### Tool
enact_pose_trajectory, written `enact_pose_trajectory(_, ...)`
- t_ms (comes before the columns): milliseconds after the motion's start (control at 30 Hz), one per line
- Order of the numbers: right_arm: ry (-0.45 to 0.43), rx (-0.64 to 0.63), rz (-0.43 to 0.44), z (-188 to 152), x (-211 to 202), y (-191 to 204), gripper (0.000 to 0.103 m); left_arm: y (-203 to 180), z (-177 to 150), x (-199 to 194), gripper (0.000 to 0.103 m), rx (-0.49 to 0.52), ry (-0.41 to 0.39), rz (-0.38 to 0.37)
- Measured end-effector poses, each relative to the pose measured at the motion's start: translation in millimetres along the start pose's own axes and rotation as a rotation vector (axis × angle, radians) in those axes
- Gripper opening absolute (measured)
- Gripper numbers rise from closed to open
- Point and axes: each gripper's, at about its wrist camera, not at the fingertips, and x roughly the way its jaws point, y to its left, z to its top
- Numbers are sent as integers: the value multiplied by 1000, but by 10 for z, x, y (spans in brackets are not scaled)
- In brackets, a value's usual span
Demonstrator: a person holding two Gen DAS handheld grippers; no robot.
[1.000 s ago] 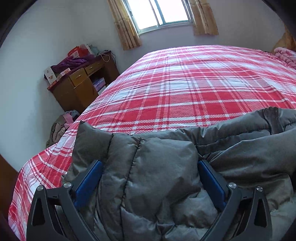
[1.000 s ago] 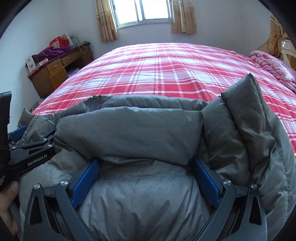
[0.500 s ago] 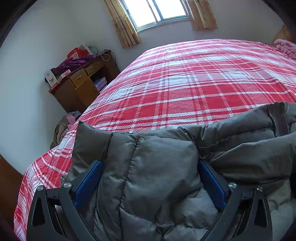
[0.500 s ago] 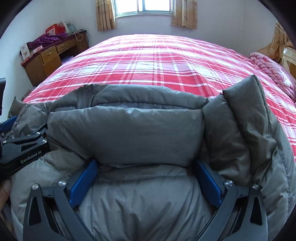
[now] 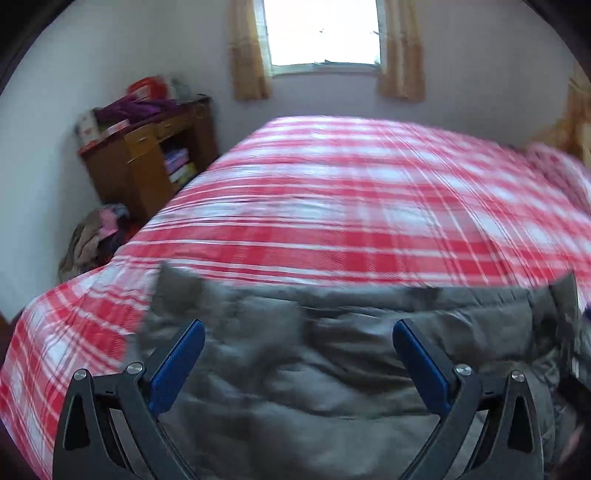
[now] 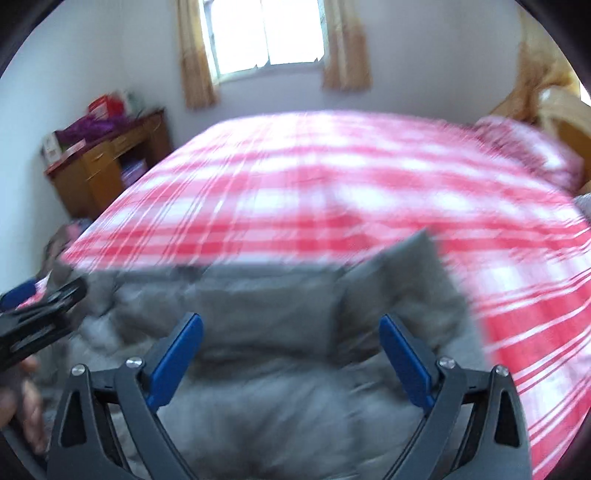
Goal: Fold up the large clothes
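Jacket (image 5: 332,369), a grey padded one, lies bunched along the near edge of the bed (image 5: 351,206), its long axis running left to right across both views. Both frames are blurred, so fine detail is lost.

Left gripper (image 5: 299,365) hangs over the jacket's left part, jaws spread wide, nothing pinched between them; the cloth sits below and ahead of the blue pads (image 5: 177,365). Right gripper (image 6: 291,354) is likewise released, spread above the jacket's right part, where a raised flap (image 6: 406,280) stands up just ahead and to the right of its fingers. In the right view the left gripper (image 6: 33,321) shows at the left edge, just beside the jacket's left end.

Neither gripper is clearly nearer: each hovers over its own end, and whether the pads touch the fabric cannot be told.

Open bedspread stretches away beyond the jacket toward the window (image 5: 325,33). As a judgement, the coming move turns on that: any fold or spread would carry the jacket forward, away from the person, with both ends taken together to keep the long axis square.
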Motion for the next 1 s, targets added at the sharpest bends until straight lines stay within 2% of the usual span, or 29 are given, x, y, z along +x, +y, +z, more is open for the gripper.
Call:
enact_pose_trajectory(33,-27,-9,-83,28,20,-96,98,-123,-32,71,102,41,4,20)
enact_pose_trajectory(100,-1,5,-159,7,165,-250,98,-390,-159,306,102,139,40,89)
enact_pose_trajectory(167,79,44,-143,-90,386,-392,98,-478,-259,439,102,160,55,96)
enact_pose_trajectory(233,119,56,-132,-201,534,-447,99,-478,-295,458,102,142,25,102)
enact_pose_trajectory(400,119,74,-117,-224,657,-470,101,-429,-302,562,102,112,46,84)
enact_pose_trajectory(800,182,60,-131,-262,775,-428,103,-499,-327,610,102,134,51,113)
enact_pose_trajectory(900,181,52,-142,-267,776,-408,103,-512,-316,518,102,156,54,131)
enact_pose_trajectory(1000,180,40,-155,-271,769,-390,103,-375,-353,127,102,159,-9,106)
